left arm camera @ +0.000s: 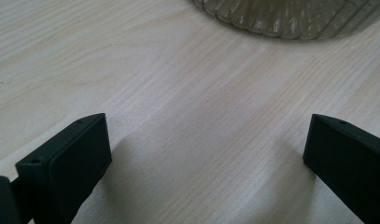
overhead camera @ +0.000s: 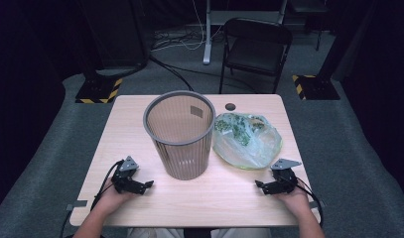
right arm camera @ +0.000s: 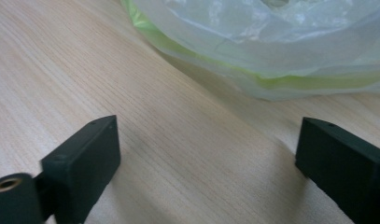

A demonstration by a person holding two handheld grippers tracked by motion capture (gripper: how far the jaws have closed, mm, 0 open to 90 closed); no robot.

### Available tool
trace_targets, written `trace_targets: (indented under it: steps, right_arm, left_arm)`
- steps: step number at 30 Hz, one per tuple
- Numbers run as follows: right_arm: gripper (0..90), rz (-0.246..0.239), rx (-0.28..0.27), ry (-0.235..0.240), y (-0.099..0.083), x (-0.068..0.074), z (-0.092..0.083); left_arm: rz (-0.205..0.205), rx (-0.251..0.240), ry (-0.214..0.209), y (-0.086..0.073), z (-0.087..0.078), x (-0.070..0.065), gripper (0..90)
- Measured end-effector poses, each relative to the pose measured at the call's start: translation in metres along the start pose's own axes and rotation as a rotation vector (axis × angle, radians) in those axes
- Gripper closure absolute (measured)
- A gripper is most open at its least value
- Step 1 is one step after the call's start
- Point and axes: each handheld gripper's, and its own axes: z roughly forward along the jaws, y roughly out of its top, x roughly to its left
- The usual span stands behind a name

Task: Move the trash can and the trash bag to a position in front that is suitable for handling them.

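Observation:
A grey ribbed waste bin (overhead camera: 180, 134) stands upright in the middle of the wooden table (overhead camera: 224, 198); its base (left arm camera: 290, 18) fills the top of the left gripper view. To its right lies a translucent plastic bag (overhead camera: 246, 139) with green contents; its pale green-edged side (right arm camera: 271, 42) is close ahead in the right gripper view. My left gripper (overhead camera: 147, 185) rests on the table near the front left, open, nothing between its jaws (left arm camera: 204, 154). At the front right my right gripper (overhead camera: 259, 185) rests open and empty, pointing toward the bag (right arm camera: 206, 154).
A dark round grommet (overhead camera: 231, 106) sits in the tabletop at the far edge. Behind the table stand a black folding chair (overhead camera: 256, 49), a pole and cables on the grey floor. Yellow-black striped bases (overhead camera: 98, 91) flank the table.

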Motion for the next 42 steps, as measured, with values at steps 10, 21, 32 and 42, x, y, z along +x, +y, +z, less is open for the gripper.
trace_targets:
  steps: [10, 21, 32, 42]
  right_arm:
    - [19.4, 0.009, -0.016, -0.007, 0.001, 0.000, -0.006]
    - [15.9, 0.075, -0.080, -0.023, 0.007, -0.004, -0.023]
    - [20.6, 0.034, -0.104, 0.001, 0.035, 0.005, -0.029]
    - [30.2, 0.026, -0.158, 0.059, 0.061, 0.005, -0.013]
  left_arm:
    - [0.001, -0.001, -0.002, 0.000, 0.000, 0.000, 0.6]
    - [0.001, 0.000, -0.001, 0.000, 0.000, 0.000, 0.6]
    - [0.001, 0.000, -0.001, 0.000, 0.000, 0.000, 0.6]
    - [0.002, -0.001, -0.002, 0.000, 0.000, 0.000, 0.6]
